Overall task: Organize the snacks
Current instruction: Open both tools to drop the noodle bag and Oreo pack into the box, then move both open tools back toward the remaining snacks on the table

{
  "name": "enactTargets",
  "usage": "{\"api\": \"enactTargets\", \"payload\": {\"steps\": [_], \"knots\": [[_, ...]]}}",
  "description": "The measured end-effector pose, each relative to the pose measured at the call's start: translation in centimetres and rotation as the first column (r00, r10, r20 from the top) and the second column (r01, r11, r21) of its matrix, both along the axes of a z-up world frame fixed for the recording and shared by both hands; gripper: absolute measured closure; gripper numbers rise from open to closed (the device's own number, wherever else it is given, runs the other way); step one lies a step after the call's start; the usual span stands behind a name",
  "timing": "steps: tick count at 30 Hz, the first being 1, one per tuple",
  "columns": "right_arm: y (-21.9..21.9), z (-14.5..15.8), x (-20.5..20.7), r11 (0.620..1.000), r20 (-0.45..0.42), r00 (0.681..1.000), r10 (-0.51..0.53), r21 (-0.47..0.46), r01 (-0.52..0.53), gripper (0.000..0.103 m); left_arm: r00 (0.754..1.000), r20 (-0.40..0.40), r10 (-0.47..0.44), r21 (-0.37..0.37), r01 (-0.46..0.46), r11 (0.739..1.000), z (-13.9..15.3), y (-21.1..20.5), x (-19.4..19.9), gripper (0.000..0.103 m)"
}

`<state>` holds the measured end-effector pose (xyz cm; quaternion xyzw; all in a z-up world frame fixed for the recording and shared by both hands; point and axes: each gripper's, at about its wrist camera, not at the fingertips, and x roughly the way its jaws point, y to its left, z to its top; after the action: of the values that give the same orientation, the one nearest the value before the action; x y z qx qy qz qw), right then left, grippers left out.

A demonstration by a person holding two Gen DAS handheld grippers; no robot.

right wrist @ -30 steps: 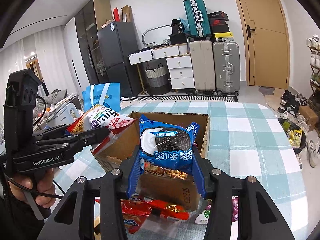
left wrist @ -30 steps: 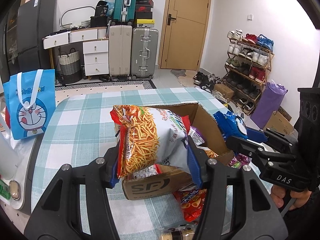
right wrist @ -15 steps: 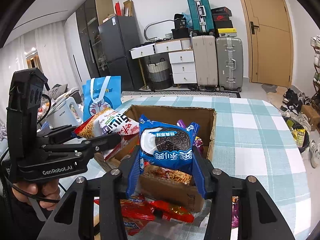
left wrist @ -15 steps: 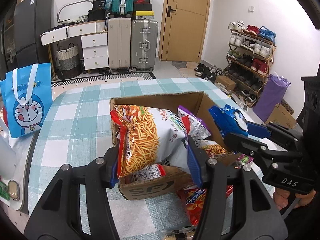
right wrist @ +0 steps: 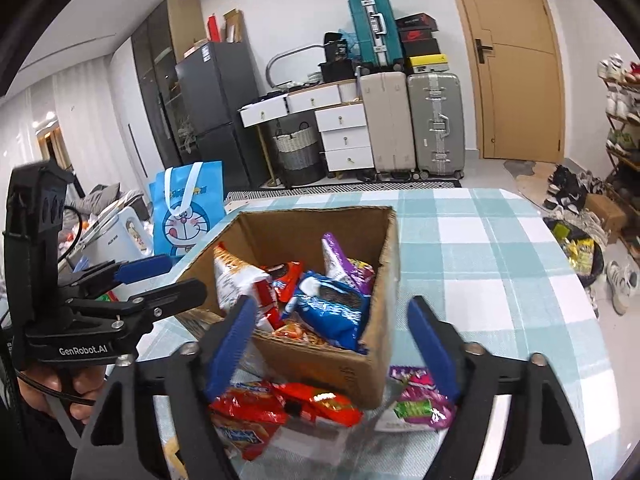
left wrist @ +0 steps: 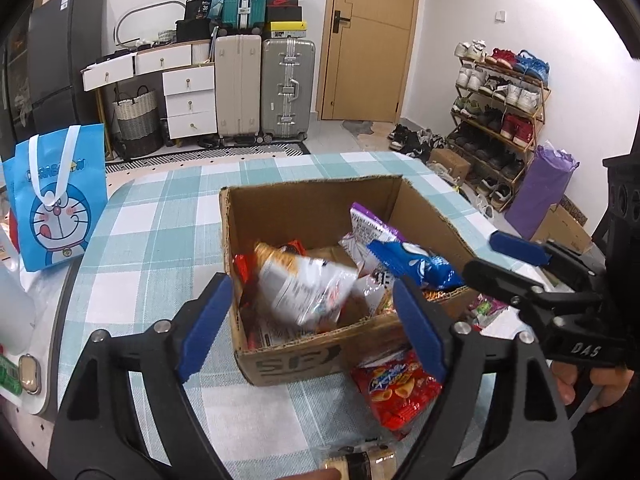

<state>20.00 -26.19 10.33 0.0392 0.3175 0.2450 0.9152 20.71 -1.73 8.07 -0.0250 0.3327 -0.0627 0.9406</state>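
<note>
Far L on the bench (left wrist: 132, 240) stands a blue Doraemon bag (left wrist: 56, 200), well apart from the work. L hand-held gripper (left wrist: 308, 320) is released, jaws spread wide w/ nothing between them; just ahead & below, the noodle-snack bag (left wrist: 304, 292) lies blurred inside the cardboard box (left wrist: 316, 360), tilted. The Oreo pack (right wrist: 332, 312) is in the box too, leaning on the R wall beside a purple packet (right wrist: 340, 256). R hand-held gripper (right wrist: 332, 340) is also released & empty. Next pickups prob. lie near the box's front wall: the red chip bag (left wrist: 396, 388), long axis running roughly away from the gripper, sits just under the L gripper's R finger, so L hand looks nearer to it. Only the R wrist view shows the purple-green packet (right wrist: 416, 404), closer to R gripper; only the L view shows a small roll (left wrist: 360, 466) at the bottom edge.
</note>
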Motion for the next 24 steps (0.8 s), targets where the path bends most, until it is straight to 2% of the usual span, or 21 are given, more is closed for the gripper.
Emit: {"api": "enactTargets", "payload": {"steps": [4, 5, 6, 14, 17, 24], "knots": [[-1.1, -0.2, -0.8, 1.0, -0.004, 1.0, -0.025, 0.014, 0.025, 0.005, 1.0, -0.006, 0.015, 0.015, -0.015, 1.0, -0.3, 0.0, -1.1, 0.01], [-1.3, -0.3, -1.0, 0.999, -0.006, 1.0, -0.027, 0.017, 0.027, 0.004, 1.0, -0.006, 0.023, 0.015, -0.023, 1.0, -0.4, 0.1, -1.4, 0.003], [-1.4, -0.4, -1.2, 0.999, -0.009, 1.0, -0.028, 0.02, 0.028, 0.002, 1.0, -0.006, 0.028, 0.015, -0.028, 1.0, -0.4, 0.2, -1.7, 0.001], [-2.1, -1.8, -2.7, 1.0, -0.03, 0.999, -0.02, 0.0, 0.02, 0.001, 0.998, 0.001, 0.064, 0.029, -0.064, 0.998, -0.2, 1.1, -5.1, 0.001], [-1.8, -1.8, -2.9, 0.999, -0.041, 0.999, -0.012, -0.034, 0.01, 0.001, 0.997, 0.003, 0.074, 0.037, -0.074, 0.997, -0.2, 1.1, -6.3, 0.001], [-1.0, -2.0, -3.7, 0.998, -0.059, 0.998, 0.027, -0.048, -0.029, 0.001, 0.996, -0.015, 0.082, 0.03, -0.082, 0.996, -0.8, 1.3, -8.4, 0.001]]}}
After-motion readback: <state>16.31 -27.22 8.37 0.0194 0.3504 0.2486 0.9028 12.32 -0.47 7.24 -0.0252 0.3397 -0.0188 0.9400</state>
